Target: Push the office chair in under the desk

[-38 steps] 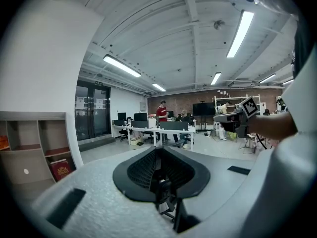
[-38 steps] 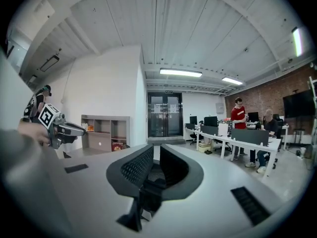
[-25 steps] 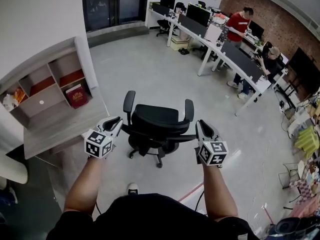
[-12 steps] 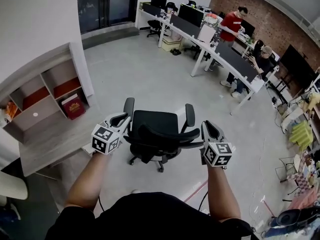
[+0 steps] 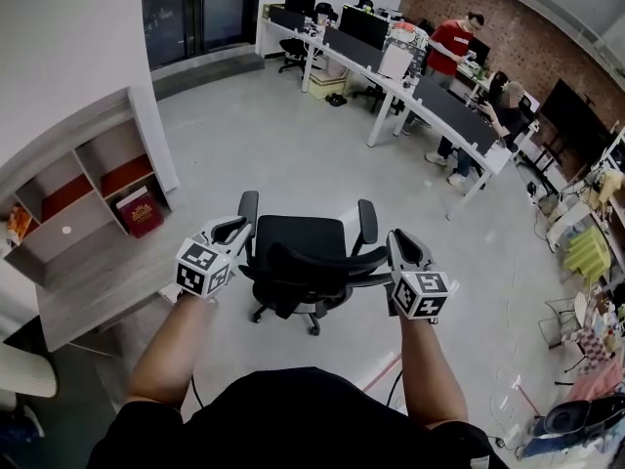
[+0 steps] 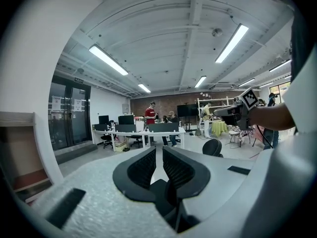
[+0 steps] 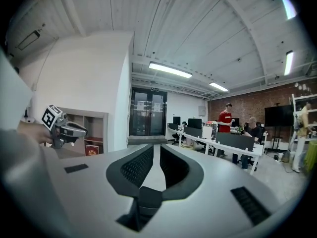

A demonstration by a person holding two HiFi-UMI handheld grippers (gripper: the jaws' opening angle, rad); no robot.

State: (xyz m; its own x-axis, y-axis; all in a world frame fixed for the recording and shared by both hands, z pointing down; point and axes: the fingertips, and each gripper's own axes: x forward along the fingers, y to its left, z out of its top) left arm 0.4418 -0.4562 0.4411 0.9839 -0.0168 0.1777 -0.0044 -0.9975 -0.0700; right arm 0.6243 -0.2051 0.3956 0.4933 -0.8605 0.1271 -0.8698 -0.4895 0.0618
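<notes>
Office chair (image 5: 303,237) sits between left tool (image 5: 237,227) and right tool (image 5: 395,238).

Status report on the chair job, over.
Left tool and right tool nearly closed, empty, flanking the chair's back. Chair on open floor, not under the desk at left. Nothing seen blocking it.

We see a black office chair (image 5: 303,252) on a pale grey floor (image 5: 293,135). The left gripper (image 5: 232,231) and right gripper (image 5: 398,242) are light grey with black ridged pads (image 6: 142,167), and each carries a white cube patterned with black squares. The far wall (image 5: 547,27) is red brick, and a person (image 5: 452,43) there wears red.
</notes>
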